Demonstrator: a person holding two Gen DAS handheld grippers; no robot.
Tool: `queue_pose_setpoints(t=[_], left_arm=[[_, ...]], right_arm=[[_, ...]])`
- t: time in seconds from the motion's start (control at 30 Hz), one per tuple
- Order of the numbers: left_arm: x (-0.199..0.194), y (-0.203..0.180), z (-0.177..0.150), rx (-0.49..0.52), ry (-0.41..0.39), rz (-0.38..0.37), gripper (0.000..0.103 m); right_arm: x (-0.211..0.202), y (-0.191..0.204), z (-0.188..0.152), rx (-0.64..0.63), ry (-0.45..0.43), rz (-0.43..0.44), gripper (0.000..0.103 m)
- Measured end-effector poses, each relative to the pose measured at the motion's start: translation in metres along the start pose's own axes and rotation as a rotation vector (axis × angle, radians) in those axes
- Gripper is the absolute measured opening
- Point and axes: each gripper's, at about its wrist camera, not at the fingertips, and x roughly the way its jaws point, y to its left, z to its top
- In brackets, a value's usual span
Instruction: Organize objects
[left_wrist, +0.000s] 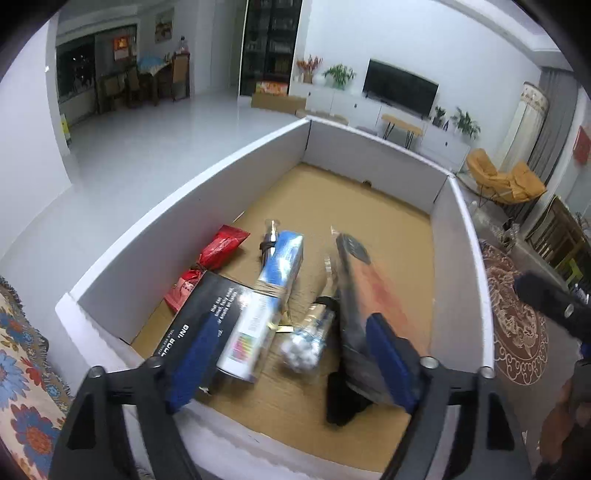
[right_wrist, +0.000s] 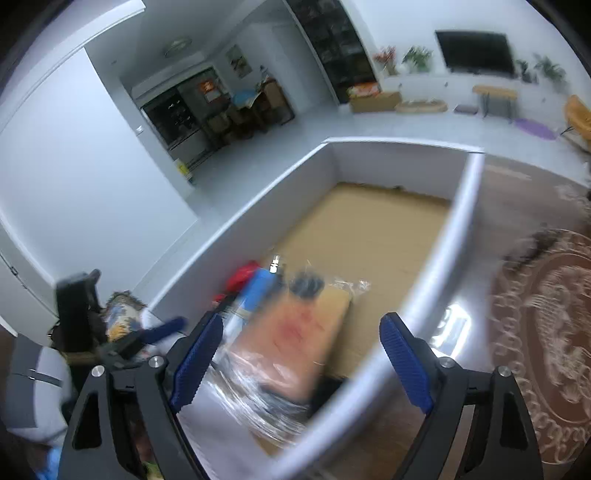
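Observation:
A white-walled box (left_wrist: 192, 206) with a cardboard floor holds several items: a red packet (left_wrist: 218, 254), a black carton (left_wrist: 207, 314), a blue and white carton (left_wrist: 266, 295), a clear bag of small white things (left_wrist: 306, 343) and a blurred orange-and-black wrapped item (left_wrist: 354, 295). My left gripper (left_wrist: 291, 362) is open above the box's near end, its fingers either side of the cartons. My right gripper (right_wrist: 303, 354) is open and empty over the box's right wall (right_wrist: 454, 236), with the orange wrapped item (right_wrist: 295, 336) below it.
A patterned brown rug (right_wrist: 546, 332) lies right of the box. A floral cloth (left_wrist: 22, 369) lies at its left. The living room behind has a TV (left_wrist: 399, 88), a white cabinet, a yellow chair (left_wrist: 502, 181) and a dining area (left_wrist: 147, 81).

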Motion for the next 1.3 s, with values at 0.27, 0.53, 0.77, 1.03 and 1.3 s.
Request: queue_pose_setpoints(t=[0.27,0.53,0.77,1.03,1.3], left_arm=[[-0.035,-0.071,-0.028,0.125,-0.072,-0.197,0.083],[-0.079,-0.178,-0.058,0.334,-0.077,-0.458,0.089],[-0.047,-0.255,-0.090,0.496,0.070,-0.539,0.089],[0.062,-0.331,-0.004,0.580,0.053,-0.367,0.089],[0.195,-0.378,0.067,0.594,0.182,-0.284,0.089]], right_arm=[[-0.050,-0.143,-0.104,-0.062,0.063,-0.454,0.099],[-0.120,-0.247,-0.152,0.088,0.090,-0.643,0.100],[-0.128,-0.252,-0.153,0.151,0.096,-0.615,0.103],[-0.125,-0.251,-0.156,0.150,0.096,-0.614,0.103],[-0.126,-0.251,-0.155,0.150,0.096,-0.614,0.103]])
